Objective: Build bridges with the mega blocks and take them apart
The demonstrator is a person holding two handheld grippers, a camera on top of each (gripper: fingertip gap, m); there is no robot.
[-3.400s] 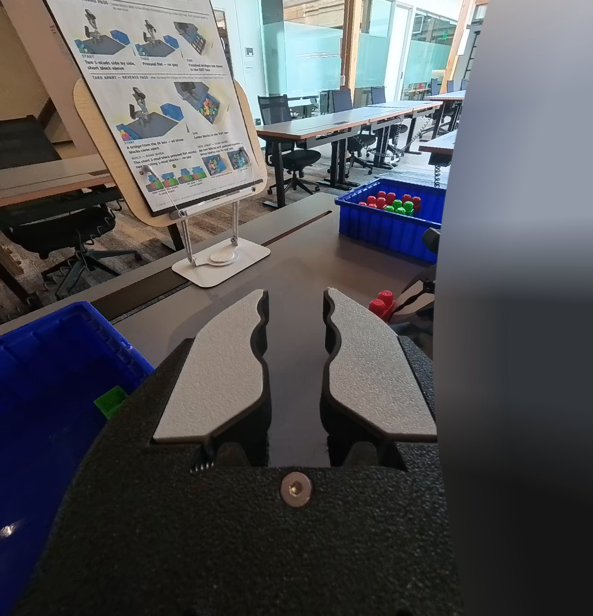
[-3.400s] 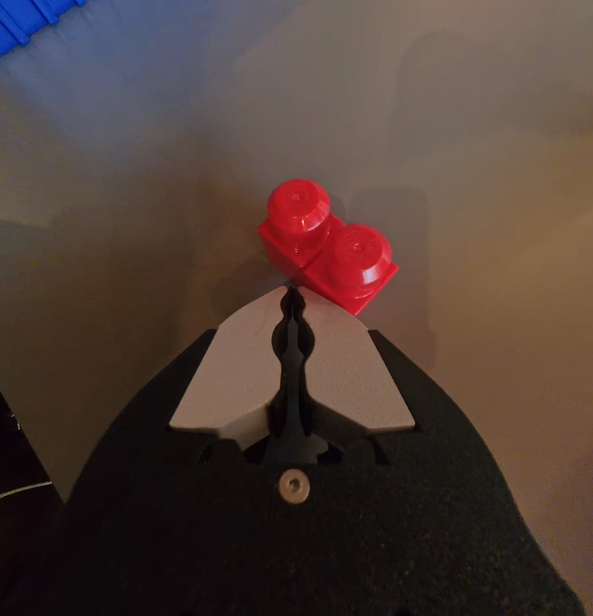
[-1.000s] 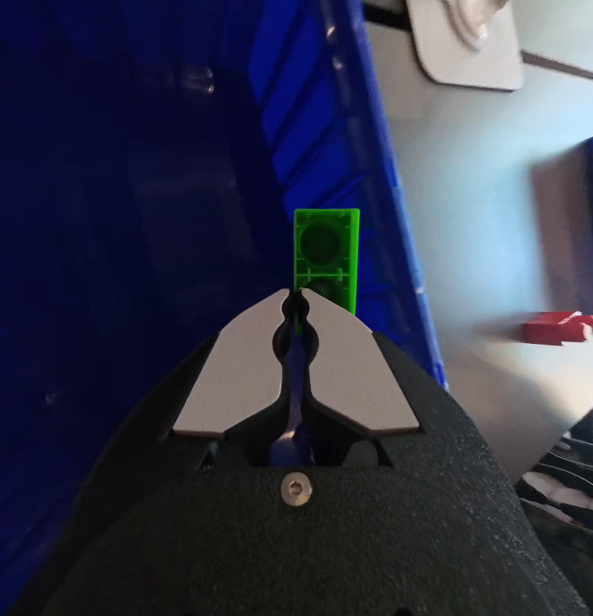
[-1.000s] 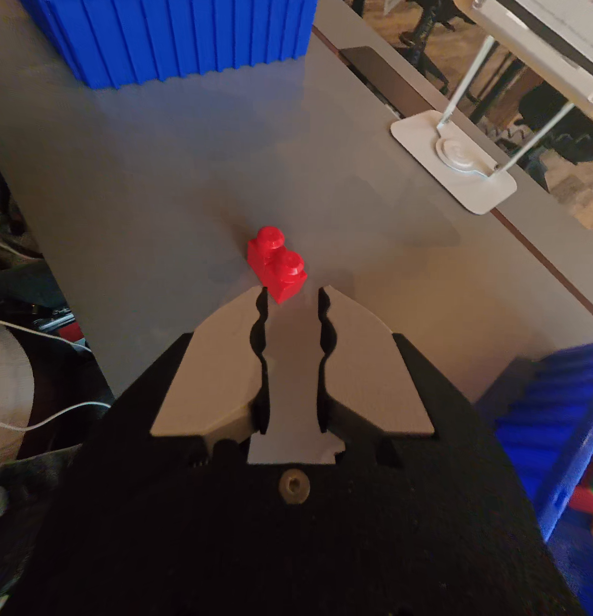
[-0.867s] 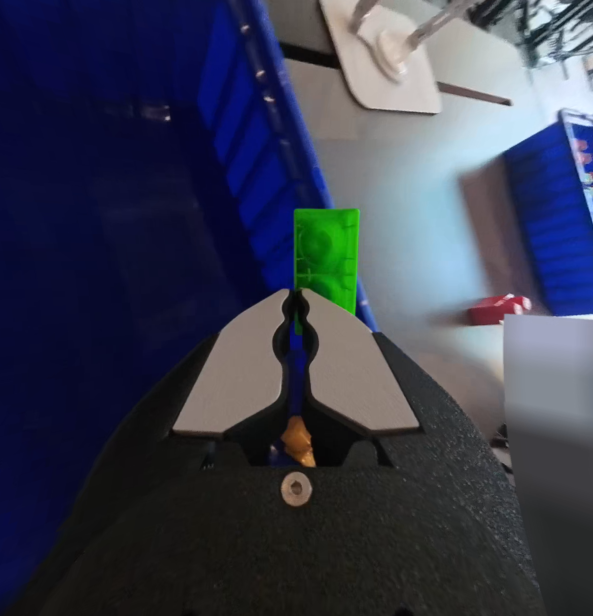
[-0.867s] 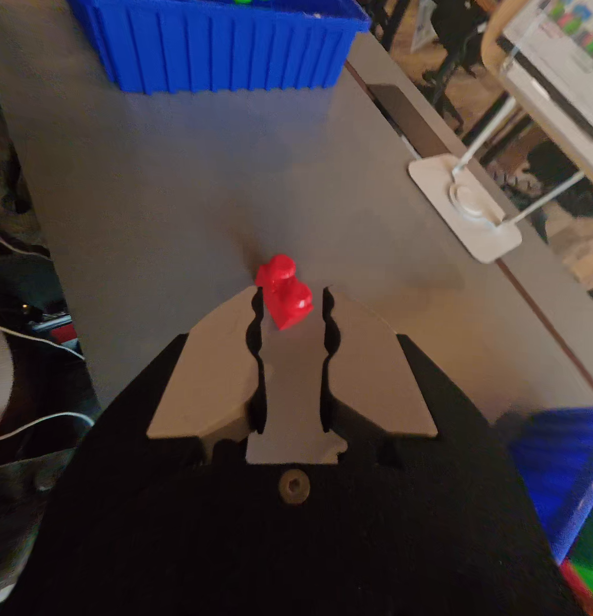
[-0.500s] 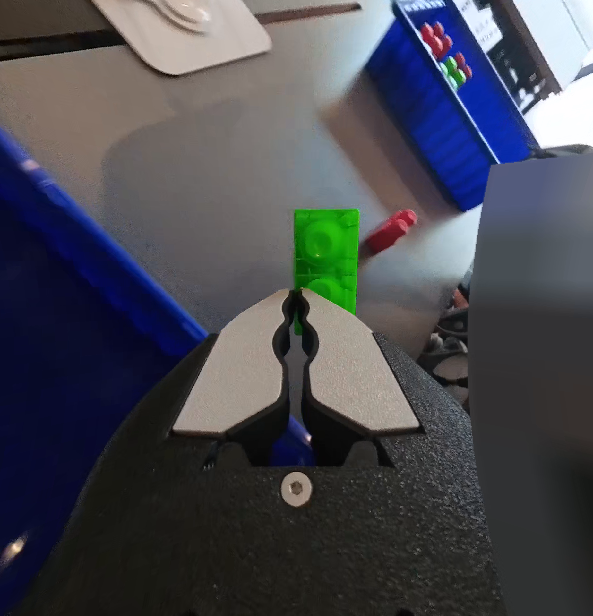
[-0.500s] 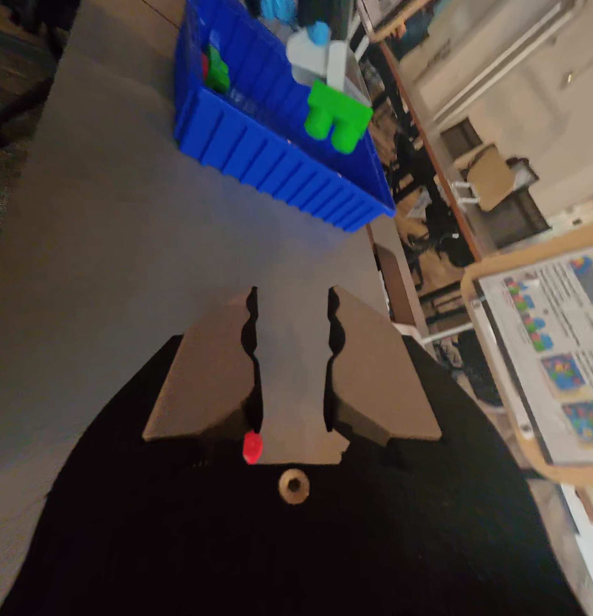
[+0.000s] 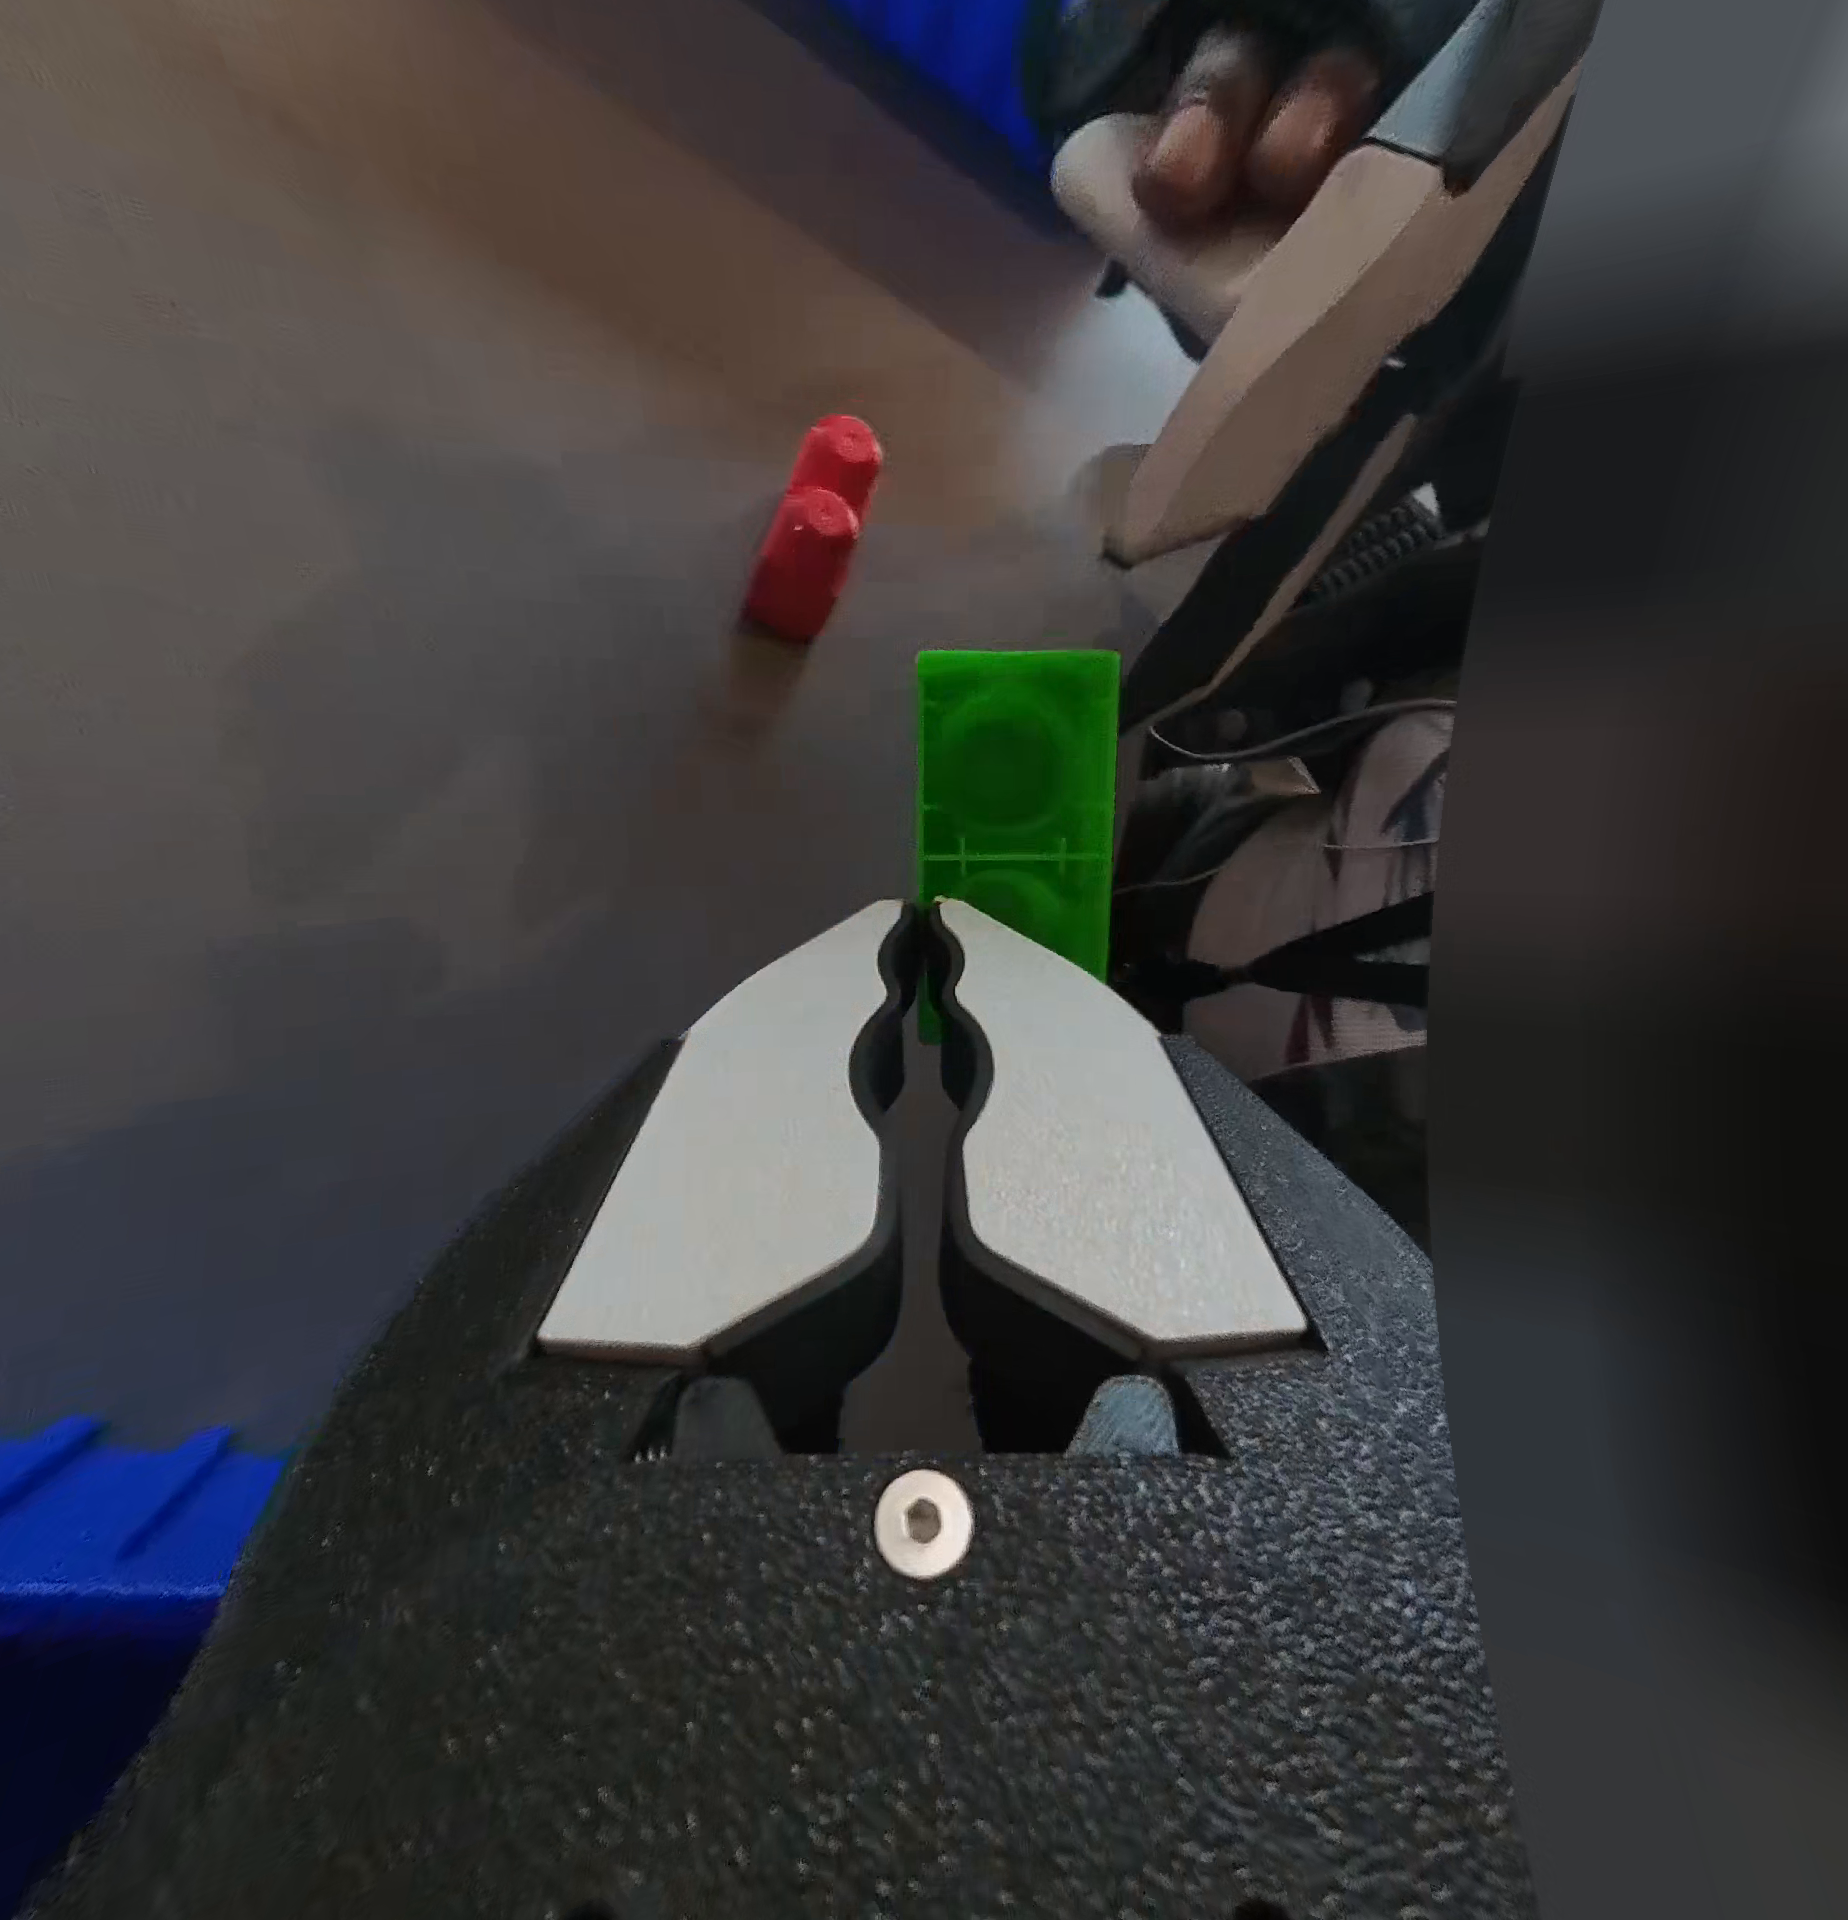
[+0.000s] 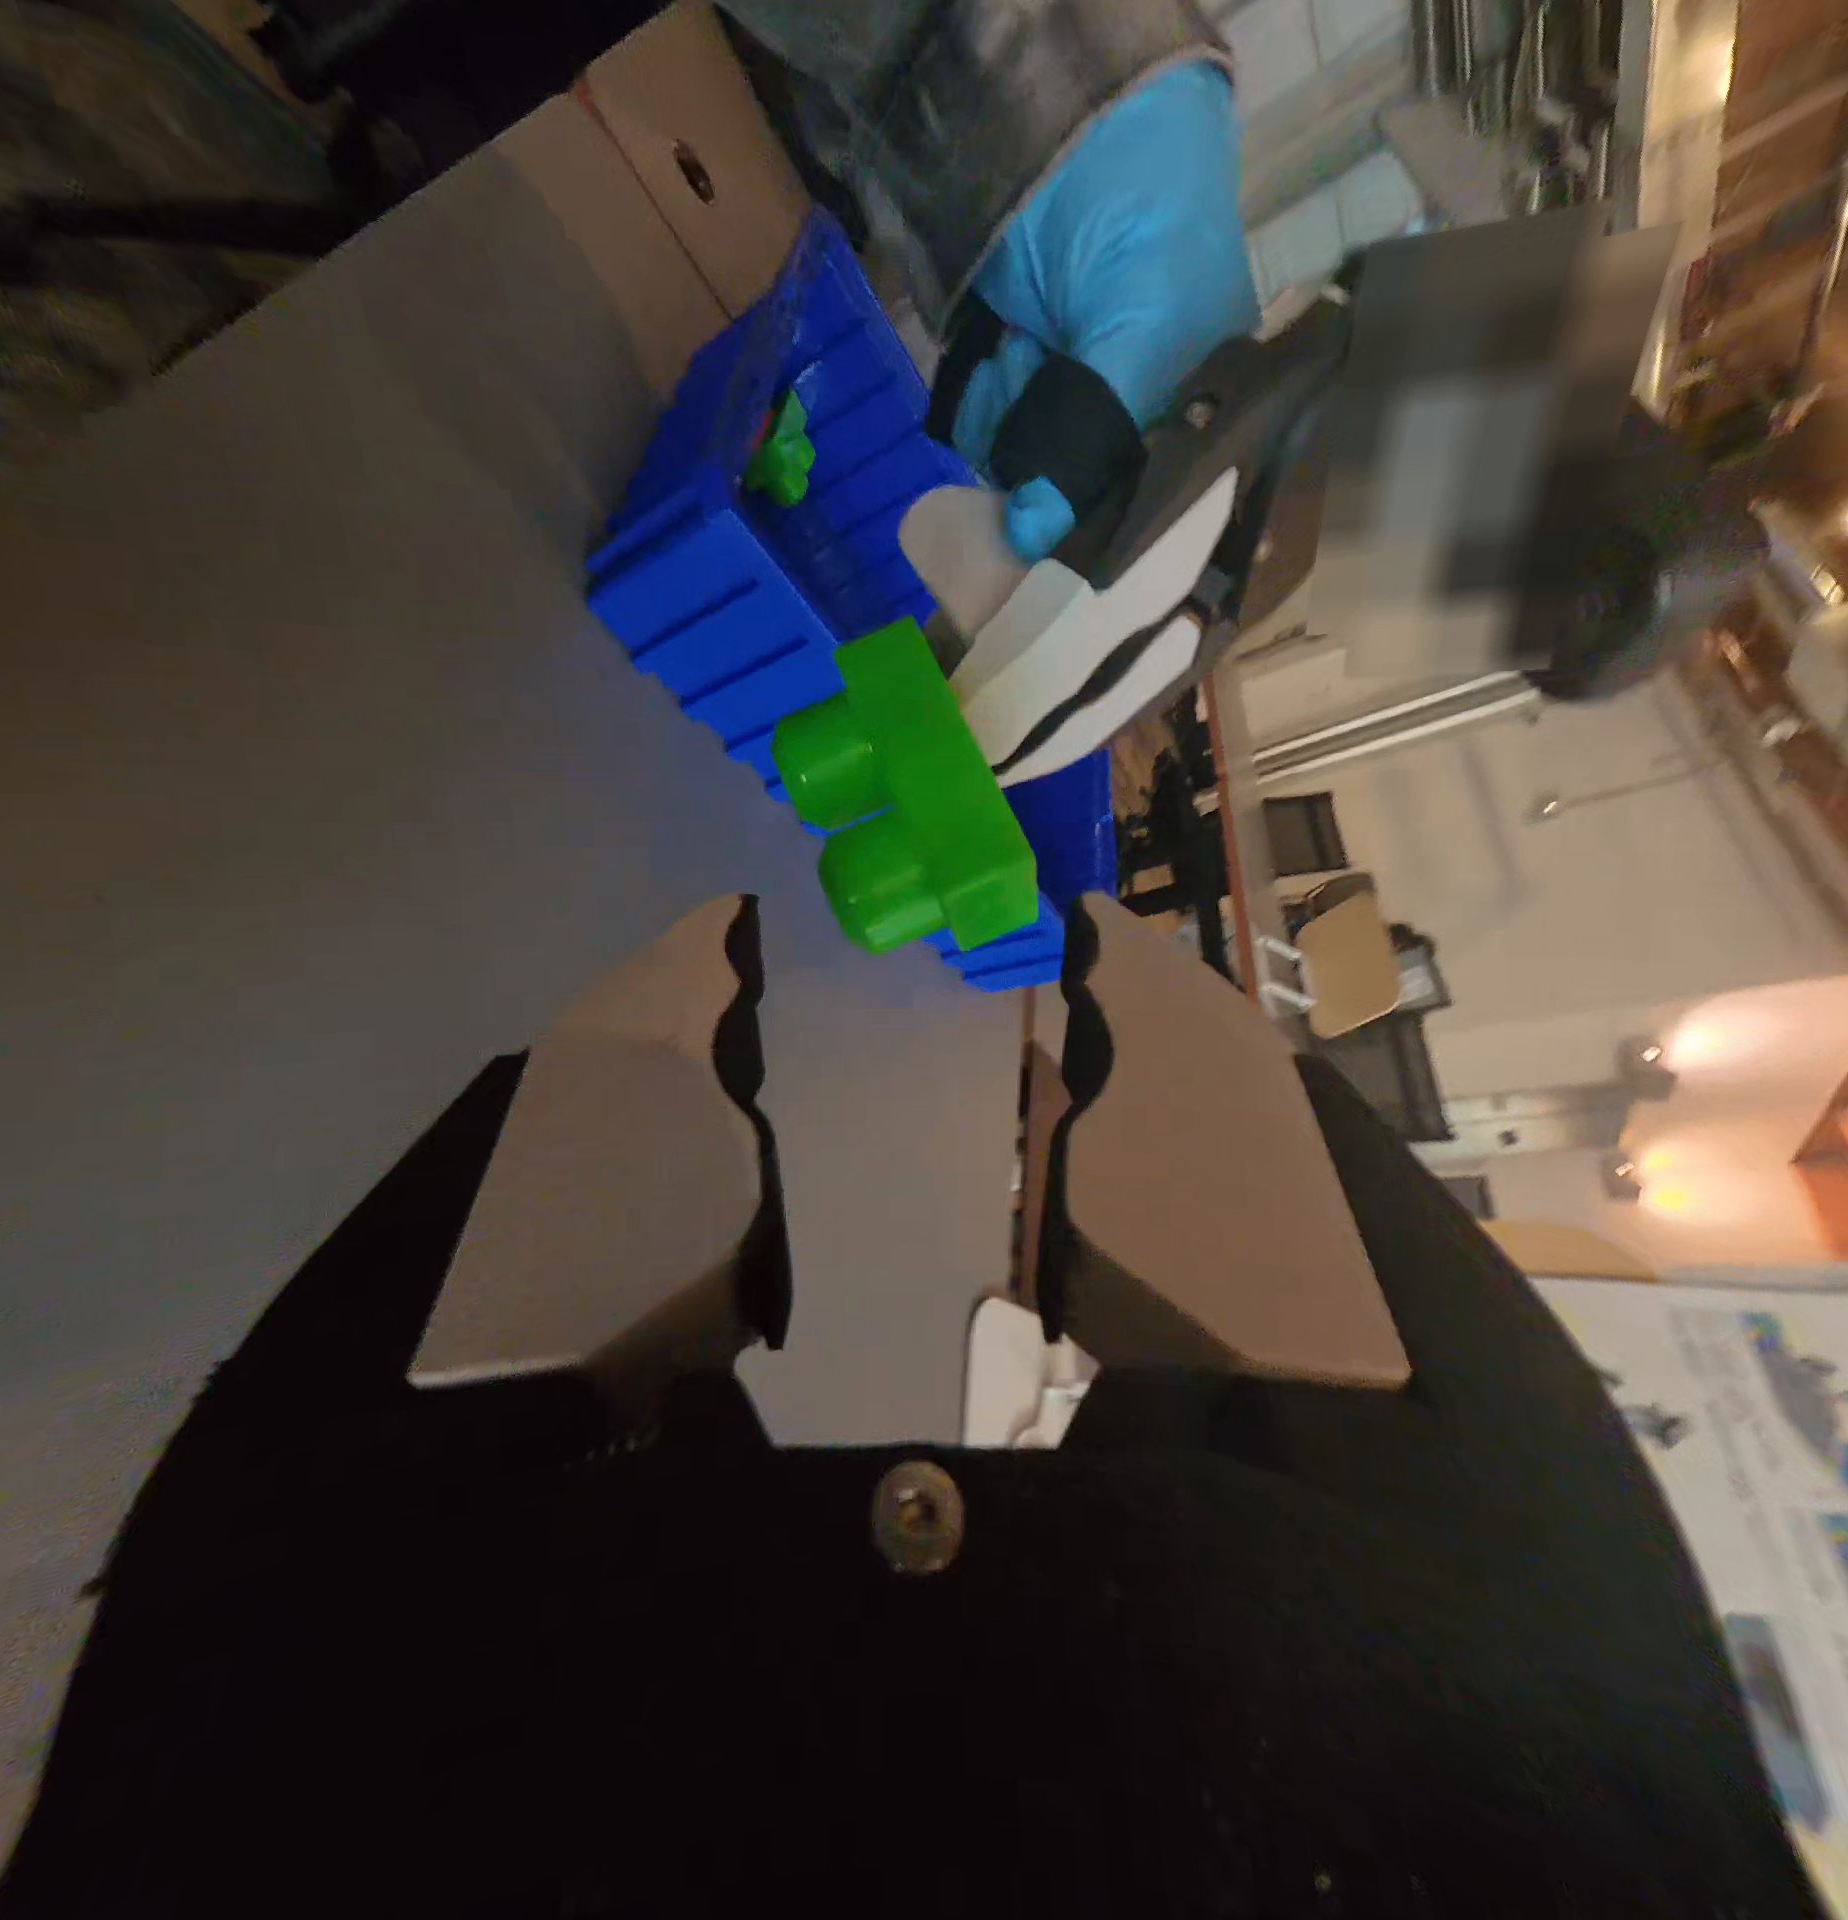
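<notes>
**A:** What have your jaws got just now?

**B:** My left gripper (image 9: 925, 914) is pinched nearly closed on one thin side wall of a bright green two-stud hollow plastic block (image 9: 1015, 800). Its open underside faces my camera and it sticks out toward twelve o'clock. My right gripper (image 10: 909, 925) stands wide apart with nothing between its fingers.

**A:** How do you expect the block to handle?

**B:** Light and rigid, I judge, with smooth, rather slippery faces. A grip on a single wall lets it pivot; I would rather clamp across the two long sides, below the studs, so it seats squarely.

**A:** And the other piece?

**B:** A small red two-stud plastic block (image 9: 808, 530) lies on the grey tabletop (image 9: 328, 623) at about eleven o'clock from my left tips, well apart from the green one. The right wrist view shows the green block in the air at twelve o'clock from my right tips, studs pointing left.

**A:** Any containers?

**B:** A ribbed blue plastic bin (image 10: 712, 613) sits beyond the held block at eleven o'clock in the right wrist view. Inside I can see a small green block (image 10: 785, 462) and a hint of red; the rest is hidden. A corner of another blue bin (image 9: 78, 1538) shows at eight o'clock in the left view, contents out of sight.
</notes>
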